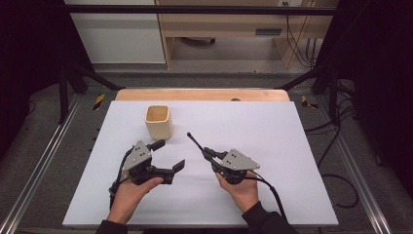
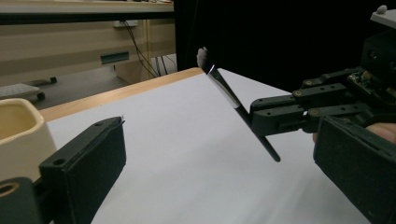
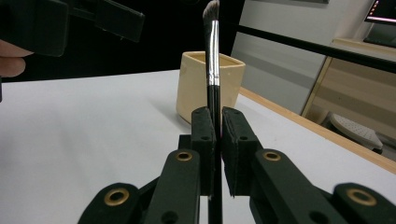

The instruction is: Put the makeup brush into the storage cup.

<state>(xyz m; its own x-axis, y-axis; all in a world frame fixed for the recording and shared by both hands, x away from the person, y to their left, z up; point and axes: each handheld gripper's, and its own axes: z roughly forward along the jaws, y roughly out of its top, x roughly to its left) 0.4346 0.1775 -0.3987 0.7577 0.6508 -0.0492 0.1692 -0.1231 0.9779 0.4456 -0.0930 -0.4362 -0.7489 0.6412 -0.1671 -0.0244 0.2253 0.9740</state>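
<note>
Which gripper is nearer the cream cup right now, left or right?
Left. The left gripper sits open just in front of the cream cup, one of its fingers almost below it. The right gripper, shut on the makeup brush, is farther off to the cup's right.

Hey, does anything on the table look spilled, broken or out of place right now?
Nothing stands out. The cream cup stands upright on the white table, and the right gripper holds the makeup brush cleanly, clear of the table.
</note>
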